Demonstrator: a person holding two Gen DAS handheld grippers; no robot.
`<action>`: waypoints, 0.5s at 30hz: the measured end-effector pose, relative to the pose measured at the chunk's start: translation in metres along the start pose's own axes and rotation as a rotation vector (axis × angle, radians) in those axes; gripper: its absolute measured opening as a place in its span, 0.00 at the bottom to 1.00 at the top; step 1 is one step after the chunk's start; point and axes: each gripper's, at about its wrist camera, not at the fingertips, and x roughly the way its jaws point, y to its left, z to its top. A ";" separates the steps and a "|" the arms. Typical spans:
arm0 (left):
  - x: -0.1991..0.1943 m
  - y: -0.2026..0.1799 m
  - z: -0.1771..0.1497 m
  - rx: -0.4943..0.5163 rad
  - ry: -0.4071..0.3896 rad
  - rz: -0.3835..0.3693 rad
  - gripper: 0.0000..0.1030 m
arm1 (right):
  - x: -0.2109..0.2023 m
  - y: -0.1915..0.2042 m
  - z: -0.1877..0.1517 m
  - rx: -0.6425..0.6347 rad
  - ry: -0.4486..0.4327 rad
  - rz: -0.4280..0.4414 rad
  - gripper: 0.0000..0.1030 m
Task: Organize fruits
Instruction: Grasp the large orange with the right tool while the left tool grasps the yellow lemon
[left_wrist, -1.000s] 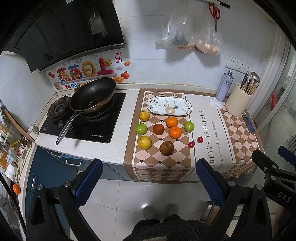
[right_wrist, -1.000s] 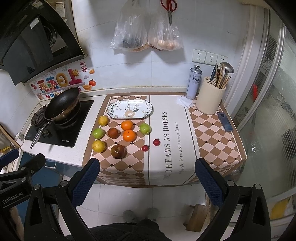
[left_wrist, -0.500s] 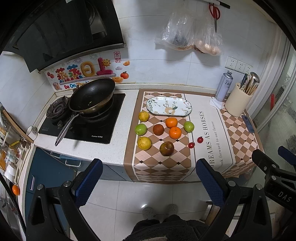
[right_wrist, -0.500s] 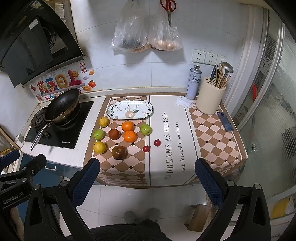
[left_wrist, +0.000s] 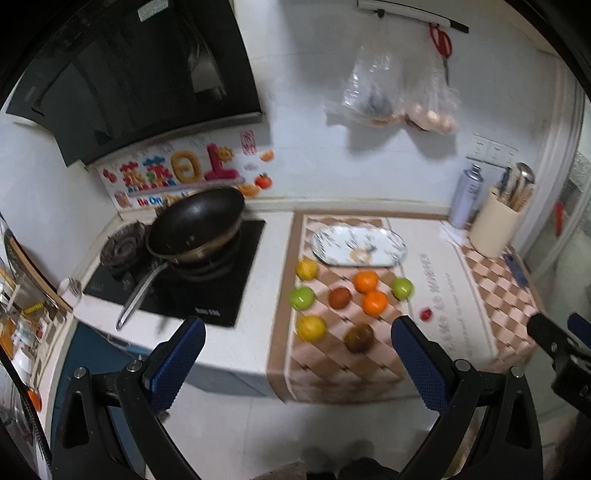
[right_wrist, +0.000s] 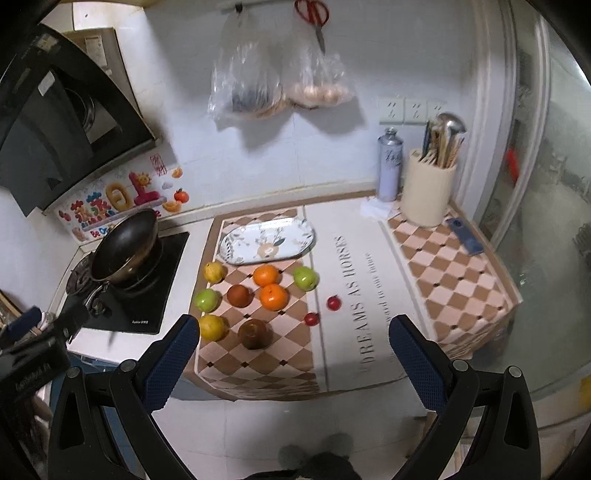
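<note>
Several fruits lie on a checkered mat (right_wrist: 258, 358) on the counter: two oranges (right_wrist: 273, 296), two green apples (right_wrist: 306, 278), two yellow fruits (right_wrist: 211, 327), two brown fruits (right_wrist: 254, 333) and two small red ones (right_wrist: 333, 302). An empty oval patterned plate (right_wrist: 267, 240) lies behind them. The fruits (left_wrist: 374, 302) and plate (left_wrist: 358, 241) also show in the left wrist view. My left gripper (left_wrist: 295, 365) and right gripper (right_wrist: 290, 363) are both open and empty, in front of the counter and apart from the fruit.
A black pan (right_wrist: 123, 245) sits on the stove (right_wrist: 147, 295) at the left. A utensil holder (right_wrist: 428, 195), a spray can (right_wrist: 388, 170) and a small blue object (right_wrist: 464, 240) stand at the back right. Plastic bags (right_wrist: 280, 85) and scissors hang on the wall.
Both grippers have moved forward and down toward the counter, so the fruits appear larger and closer. The jaws remain open and the fruits have not moved.
</note>
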 end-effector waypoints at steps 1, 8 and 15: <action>0.008 0.004 -0.002 -0.003 -0.009 0.014 1.00 | 0.010 0.000 0.000 0.009 0.012 0.011 1.00; 0.091 0.027 0.012 -0.052 0.077 0.075 1.00 | 0.105 -0.004 0.001 0.025 0.159 0.048 1.00; 0.211 0.033 0.038 -0.105 0.279 0.117 1.00 | 0.242 -0.015 0.043 0.050 0.309 0.135 0.98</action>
